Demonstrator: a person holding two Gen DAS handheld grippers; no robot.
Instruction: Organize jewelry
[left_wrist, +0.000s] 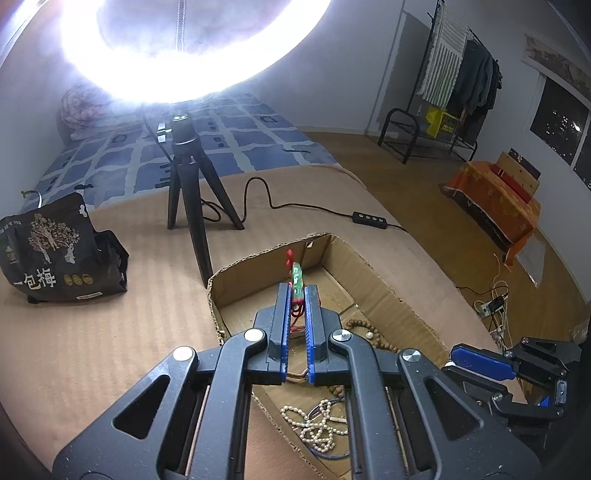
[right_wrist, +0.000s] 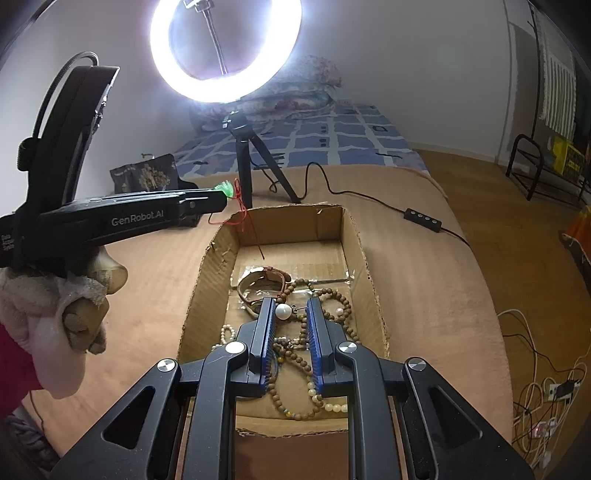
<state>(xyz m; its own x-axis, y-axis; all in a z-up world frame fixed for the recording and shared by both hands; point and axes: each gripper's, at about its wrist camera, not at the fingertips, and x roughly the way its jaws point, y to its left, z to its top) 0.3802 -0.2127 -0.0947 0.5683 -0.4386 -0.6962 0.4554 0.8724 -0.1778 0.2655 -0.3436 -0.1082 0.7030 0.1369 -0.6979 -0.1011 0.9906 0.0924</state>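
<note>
1. Green-and-red tasselled ornament (left_wrist: 297, 286) is clamped in my left hand-held gripper (left_wrist: 297, 295), raised above the cardboard box (right_wrist: 354, 236); its red cord (right_wrist: 246, 221) trails inside.
2. I lift until the cord clears the rim.
3. My right hand-held gripper (right_wrist: 291, 312) hangs parted, empty, over the wooden beads (right_wrist: 332, 299) and pearl (right_wrist: 283, 311).

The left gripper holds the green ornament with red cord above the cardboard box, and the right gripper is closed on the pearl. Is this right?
Not quite. The left gripper does hold the green ornament above the cardboard box, but the right wrist view shows the right gripper open, its jaws apart around the pearl.
</note>
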